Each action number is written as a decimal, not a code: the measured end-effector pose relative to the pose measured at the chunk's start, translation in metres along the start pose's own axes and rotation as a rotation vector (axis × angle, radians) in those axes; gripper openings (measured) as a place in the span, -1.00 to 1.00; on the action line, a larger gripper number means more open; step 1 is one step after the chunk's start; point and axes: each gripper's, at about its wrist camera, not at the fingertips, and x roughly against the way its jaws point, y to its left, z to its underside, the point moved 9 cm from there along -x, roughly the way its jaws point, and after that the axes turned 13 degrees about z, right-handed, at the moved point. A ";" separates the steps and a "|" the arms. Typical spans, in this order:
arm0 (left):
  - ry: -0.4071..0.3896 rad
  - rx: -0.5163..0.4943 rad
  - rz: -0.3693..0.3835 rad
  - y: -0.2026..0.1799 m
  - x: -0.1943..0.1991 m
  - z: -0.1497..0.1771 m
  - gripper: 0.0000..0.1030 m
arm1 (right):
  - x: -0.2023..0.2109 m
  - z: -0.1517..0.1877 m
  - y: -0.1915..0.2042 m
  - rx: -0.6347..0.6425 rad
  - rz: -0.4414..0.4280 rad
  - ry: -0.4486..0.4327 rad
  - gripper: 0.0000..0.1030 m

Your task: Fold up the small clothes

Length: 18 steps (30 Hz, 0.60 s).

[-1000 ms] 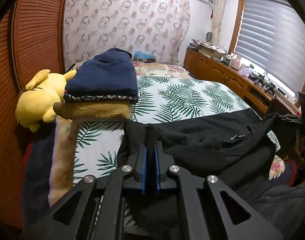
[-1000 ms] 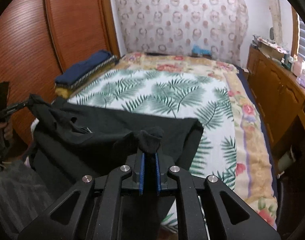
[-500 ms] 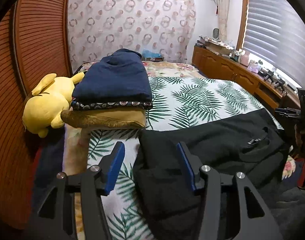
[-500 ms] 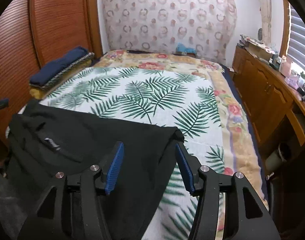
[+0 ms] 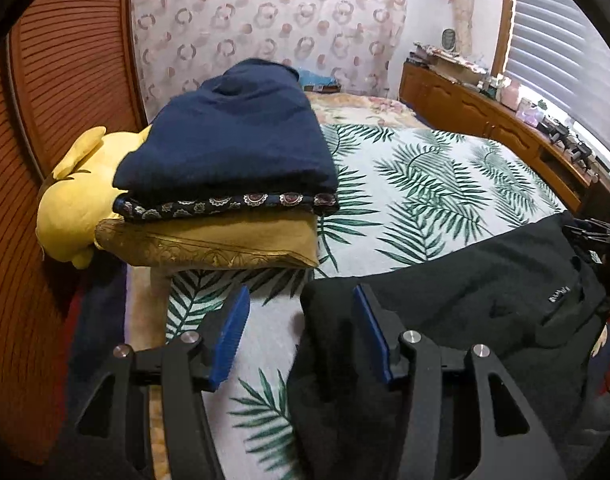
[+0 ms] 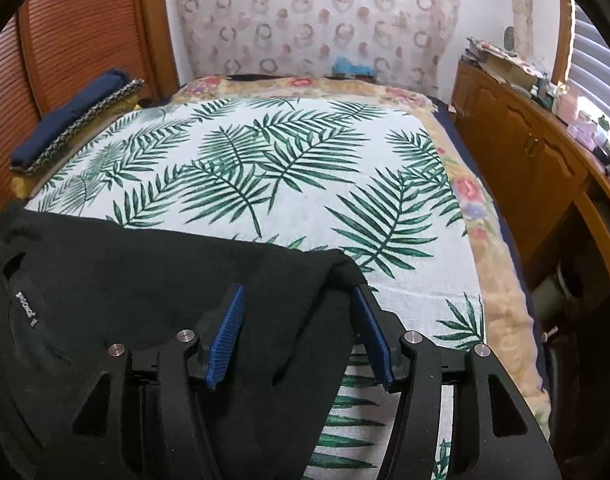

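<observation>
Both claws spread; black garment lying flat across the near end of the bed.

My left claw [image 5: 301, 336] stands spread, holding nothing; the black garment [image 5: 445, 292] has its left corner between and under my blue pads [image 5: 231, 334], the right pad over the cloth, the left over the leaf-print bedspread [image 5: 417, 184]; my right claw [image 6: 299, 332] is likewise spread, the garment's right corner [image 6: 337, 268] lying between its pads; a folded navy stack [image 5: 229, 152] rests beside a yellow plush toy [image 5: 71, 208], apart from the garment.
</observation>
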 end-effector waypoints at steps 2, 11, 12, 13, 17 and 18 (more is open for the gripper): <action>0.014 0.010 0.006 0.003 -0.007 0.000 0.02 | -0.001 0.001 0.000 -0.001 -0.003 0.002 0.21; 0.057 0.045 0.024 0.008 -0.026 0.011 0.02 | -0.004 -0.001 0.000 -0.020 -0.009 0.010 0.27; 0.062 0.045 0.026 0.007 -0.027 0.013 0.02 | -0.004 -0.001 -0.001 -0.020 -0.009 0.010 0.28; 0.066 0.044 0.029 0.006 -0.028 0.014 0.02 | -0.004 -0.001 -0.001 -0.020 -0.010 0.010 0.28; 0.077 0.041 0.033 0.004 -0.031 0.017 0.02 | -0.004 -0.001 -0.001 -0.020 -0.009 0.010 0.28; 0.077 0.043 0.035 0.005 -0.031 0.017 0.02 | -0.004 -0.001 -0.001 -0.020 -0.009 0.010 0.28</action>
